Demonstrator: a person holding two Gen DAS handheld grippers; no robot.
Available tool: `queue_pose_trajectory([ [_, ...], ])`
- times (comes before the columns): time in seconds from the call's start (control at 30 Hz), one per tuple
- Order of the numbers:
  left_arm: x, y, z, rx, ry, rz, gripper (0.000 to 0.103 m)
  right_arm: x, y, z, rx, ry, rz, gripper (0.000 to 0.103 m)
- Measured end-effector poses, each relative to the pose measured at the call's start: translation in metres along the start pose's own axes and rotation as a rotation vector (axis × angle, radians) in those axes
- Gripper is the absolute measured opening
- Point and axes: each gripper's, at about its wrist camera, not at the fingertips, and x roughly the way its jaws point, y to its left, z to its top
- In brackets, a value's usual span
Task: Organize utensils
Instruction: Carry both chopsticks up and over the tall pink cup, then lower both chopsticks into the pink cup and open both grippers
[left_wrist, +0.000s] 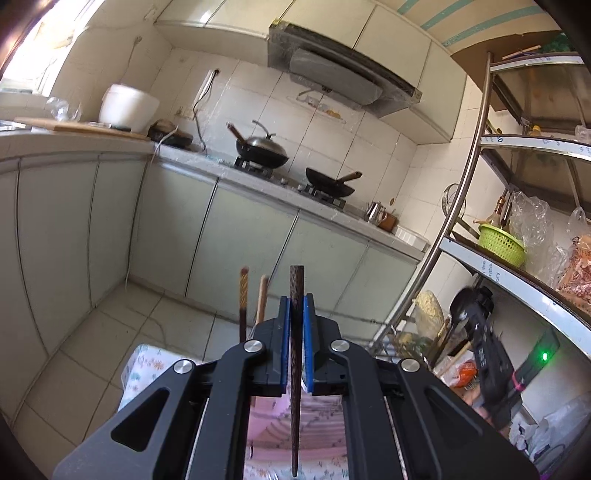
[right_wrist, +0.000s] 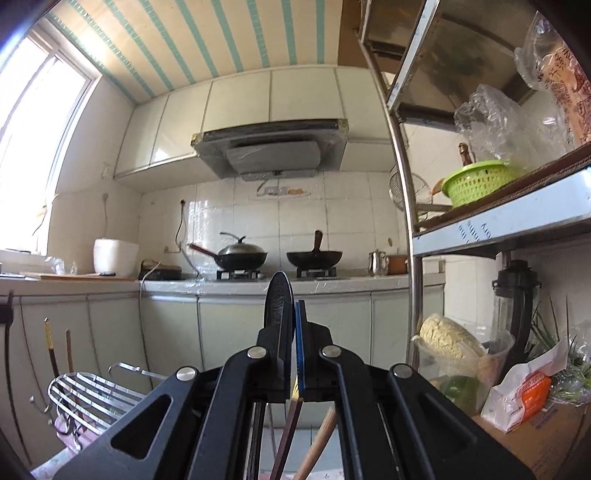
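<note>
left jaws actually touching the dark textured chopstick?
Touching. The left wrist view shows the left gripper with both blue-padded jaws pressed flat against the dark textured chopstick, no gap on either side, its end sticking out above them.

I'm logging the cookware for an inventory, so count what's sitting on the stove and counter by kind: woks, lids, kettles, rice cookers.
Black woks: 2, one lidded, one open
Domed steel lid: 1
Small steel kettle: 1
White rice cooker: 1
Total: 5
</note>
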Motion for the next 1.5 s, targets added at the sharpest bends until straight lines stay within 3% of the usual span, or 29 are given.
queue_pose_trajectory([
  [0.23,0.016,-0.015,0.009,0.065,-0.117,0.066,0.006,-0.009,0.002,-0.026,0.039,0.108,0.050,0.002],
  [0.47,0.043,-0.024,-0.004,0.179,-0.207,0.168,0.006,-0.015,0.000,-0.040,0.073,0.179,0.069,0.002],
  [0.7,0.060,-0.020,-0.026,0.199,-0.126,0.185,0.006,-0.018,-0.001,-0.048,0.085,0.231,0.085,0.003],
  [1.17,0.071,0.005,-0.062,0.143,0.044,0.219,0.006,-0.024,0.005,-0.057,0.092,0.293,0.118,0.005],
  [1.37,0.078,0.007,-0.068,0.132,0.106,0.240,0.010,-0.029,0.002,-0.058,0.105,0.307,0.121,0.016],
  [1.43,0.077,0.008,-0.069,0.126,0.115,0.234,0.015,-0.033,0.001,-0.058,0.110,0.299,0.125,0.035],
  [1.5,0.075,0.006,-0.070,0.128,0.118,0.238,0.024,-0.037,-0.001,-0.057,0.119,0.290,0.130,0.036],
])
